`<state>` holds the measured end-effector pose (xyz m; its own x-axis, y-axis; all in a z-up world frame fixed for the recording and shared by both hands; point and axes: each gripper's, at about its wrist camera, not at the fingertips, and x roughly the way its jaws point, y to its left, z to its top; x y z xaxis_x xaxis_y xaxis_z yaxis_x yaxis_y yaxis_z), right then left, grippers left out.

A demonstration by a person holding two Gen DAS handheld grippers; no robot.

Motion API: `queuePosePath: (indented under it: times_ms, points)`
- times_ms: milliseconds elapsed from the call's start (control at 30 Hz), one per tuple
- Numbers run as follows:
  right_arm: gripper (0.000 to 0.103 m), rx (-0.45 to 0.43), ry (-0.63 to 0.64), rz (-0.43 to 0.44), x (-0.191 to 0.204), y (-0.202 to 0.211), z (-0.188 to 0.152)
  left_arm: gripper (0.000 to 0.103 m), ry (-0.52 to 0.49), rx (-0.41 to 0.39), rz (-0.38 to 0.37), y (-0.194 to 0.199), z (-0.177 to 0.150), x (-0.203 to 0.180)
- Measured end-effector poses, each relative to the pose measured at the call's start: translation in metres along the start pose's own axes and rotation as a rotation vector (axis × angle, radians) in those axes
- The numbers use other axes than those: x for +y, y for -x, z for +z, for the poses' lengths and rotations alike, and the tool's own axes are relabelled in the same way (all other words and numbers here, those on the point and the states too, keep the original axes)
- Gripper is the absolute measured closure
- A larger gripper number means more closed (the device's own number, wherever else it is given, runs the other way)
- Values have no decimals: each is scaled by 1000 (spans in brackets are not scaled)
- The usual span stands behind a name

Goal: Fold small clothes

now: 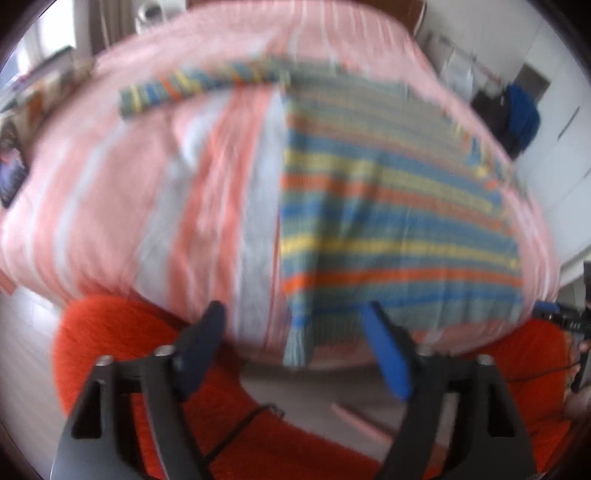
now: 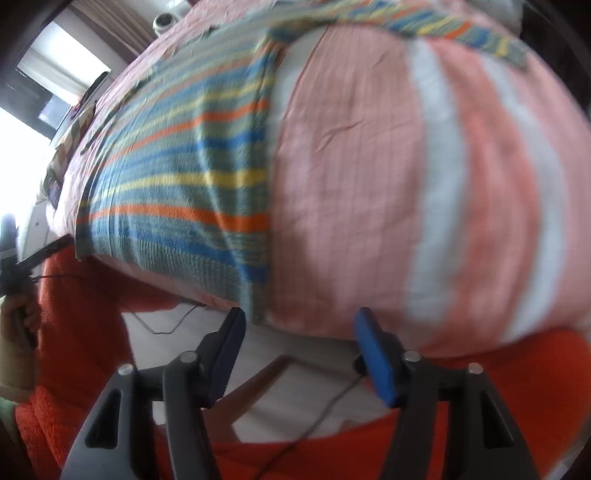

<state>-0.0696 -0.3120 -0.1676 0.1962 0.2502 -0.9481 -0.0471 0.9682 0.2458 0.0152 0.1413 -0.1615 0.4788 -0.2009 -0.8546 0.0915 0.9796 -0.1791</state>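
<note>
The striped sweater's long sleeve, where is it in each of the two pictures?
Left wrist view: the sleeve runs across the upper left, out from the sweater body.
Right wrist view: the sleeve runs across the upper right.
Shared landmark: the pink and white striped bedcover under it.

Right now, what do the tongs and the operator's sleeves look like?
Both the left tongs and right tongs have black triangular cut-out arms with silver bolts. On each, one pad is bright blue, the other dark navy. Thin black cables trail below. The orange fleece sleeves are fuzzy.
</note>
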Motion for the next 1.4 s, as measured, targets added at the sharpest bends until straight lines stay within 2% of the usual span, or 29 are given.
queuePosePath:
  times_ms: [67,133,167,233,300,400,467,567,633,700,900,1400]
  points:
    - [41,-68,-7,-51,-9,18,2,10,14,-117,18,21,14,1]
    - [37,-211,-53,-79,-19,41,8,5,24,-207,36,31,28,7]
    - [31,-270,-79,-83,-23,48,13,4,25,-235,52,30,35,8]
    - [29,-386,-108,-98,-27,54,25,4,13,-317,98,21,55,10]
    - [29,-465,-108,-128,-28,49,41,4,6,-356,132,5,65,17]
    - [29,-536,-109,-141,-22,29,61,4,2,-347,199,-28,78,23]
    - [29,-545,-92,-155,-19,16,70,4,7,-315,227,-49,81,28]
    - [29,-533,-75,-196,-15,-8,79,4,36,-275,226,-62,73,37]
    - [28,-518,-63,-217,-17,-23,78,4,64,-236,217,-73,66,43]
    - [28,-543,-39,-233,-22,-24,67,4,72,-214,204,-76,61,45]
    - [23,-558,-47,-226,-30,-29,61,3,114,-215,181,-74,59,49]
    - [21,-566,-33,-247,-26,-30,61,1,116,-207,183,-78,60,50]
